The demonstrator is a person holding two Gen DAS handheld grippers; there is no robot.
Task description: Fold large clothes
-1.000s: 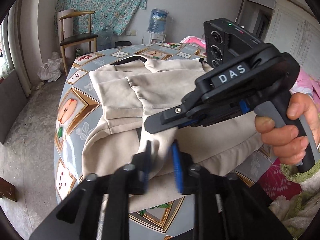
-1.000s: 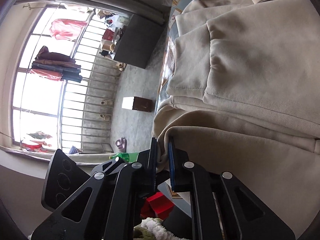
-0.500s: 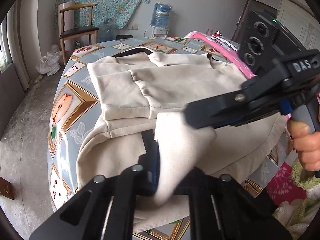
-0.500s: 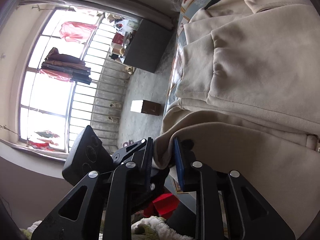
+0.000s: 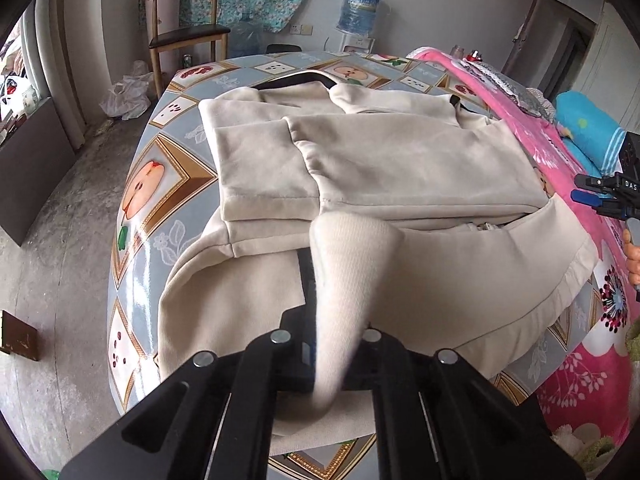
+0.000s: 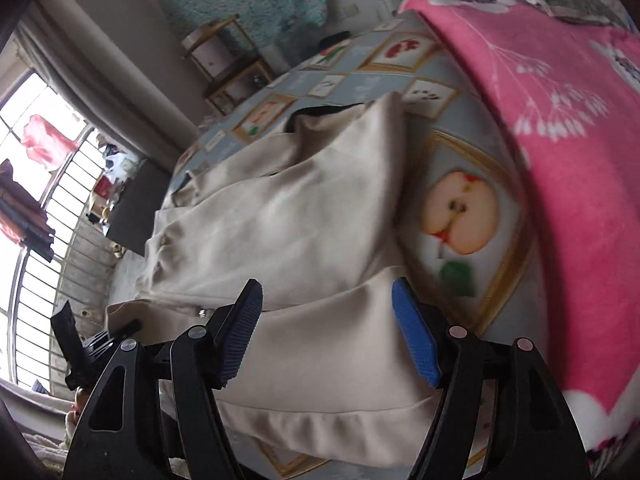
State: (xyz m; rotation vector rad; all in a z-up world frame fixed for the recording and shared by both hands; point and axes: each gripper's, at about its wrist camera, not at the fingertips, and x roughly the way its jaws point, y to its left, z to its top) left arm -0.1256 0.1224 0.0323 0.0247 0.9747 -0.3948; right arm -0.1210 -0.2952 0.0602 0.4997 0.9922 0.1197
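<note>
A large beige jacket (image 5: 400,160) lies spread on a round table with both sleeves folded across its front. My left gripper (image 5: 340,312) is shut on the jacket's ribbed hem (image 5: 344,264) and holds it lifted over the lower body. My right gripper (image 6: 328,332) is open and empty, its blue pads (image 6: 416,336) apart above the jacket's right lower edge (image 6: 320,400). The right gripper also shows at the far right of the left wrist view (image 5: 612,196).
The table (image 5: 148,184) carries a fruit-patterned cloth (image 6: 460,208). A pink floral blanket (image 6: 560,120) covers its right side. A wooden chair (image 5: 184,28) and a water dispenser (image 5: 356,12) stand behind. A window (image 6: 24,200) is to the left.
My right gripper let go of the hem, opened and moved away to the jacket's right side. My left gripper closed on the hem and lifted it.
</note>
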